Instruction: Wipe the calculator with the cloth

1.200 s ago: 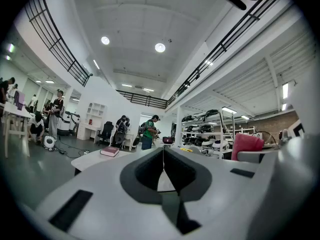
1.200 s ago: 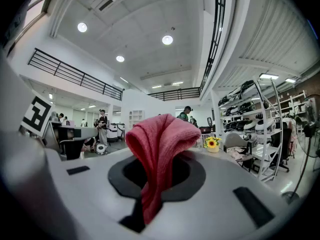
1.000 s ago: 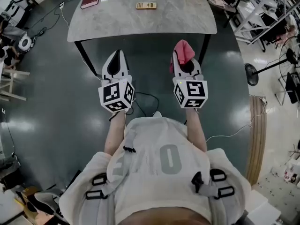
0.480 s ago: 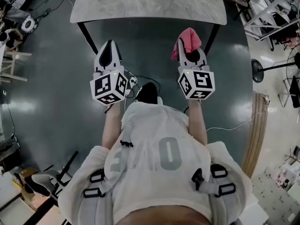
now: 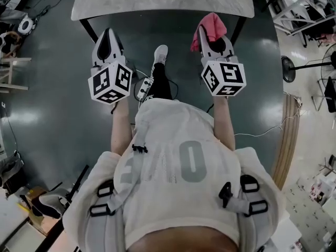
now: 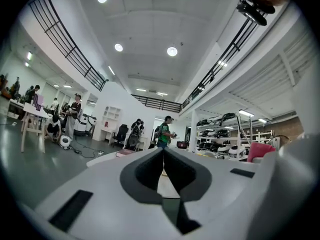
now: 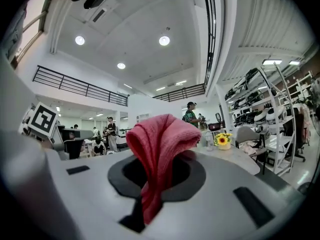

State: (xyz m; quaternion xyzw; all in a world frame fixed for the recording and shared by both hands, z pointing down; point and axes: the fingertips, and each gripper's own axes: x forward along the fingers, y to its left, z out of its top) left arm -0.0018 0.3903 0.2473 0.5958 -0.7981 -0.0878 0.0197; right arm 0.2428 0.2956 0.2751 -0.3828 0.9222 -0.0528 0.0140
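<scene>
The calculator shows in none of the views now. My right gripper (image 5: pixel 210 34) is held level before the near edge of the grey marble table (image 5: pixel 157 1) and is shut on a pink cloth (image 5: pixel 209 25). In the right gripper view the cloth (image 7: pixel 160 144) bunches up out of the jaws and hides their tips. My left gripper (image 5: pixel 108 33) is level at the left, shut, with nothing in it. In the left gripper view its jaws (image 6: pixel 163 152) meet in a thin line, and the table (image 6: pixel 107 160) lies ahead.
Dark table legs (image 5: pixel 92 29) stand just ahead of both grippers. The person's shoe (image 5: pixel 160 53) and a floor cable (image 5: pixel 143 86) lie between them. A yellow flower pot (image 7: pixel 222 140) sits on the table at the right. A stand (image 5: pixel 287 67) and shelving fill the right side.
The table has slid up the head view, and the calculator and red book have left it. Both grippers have moved toward the table and spread apart. A foot has stepped forward.
</scene>
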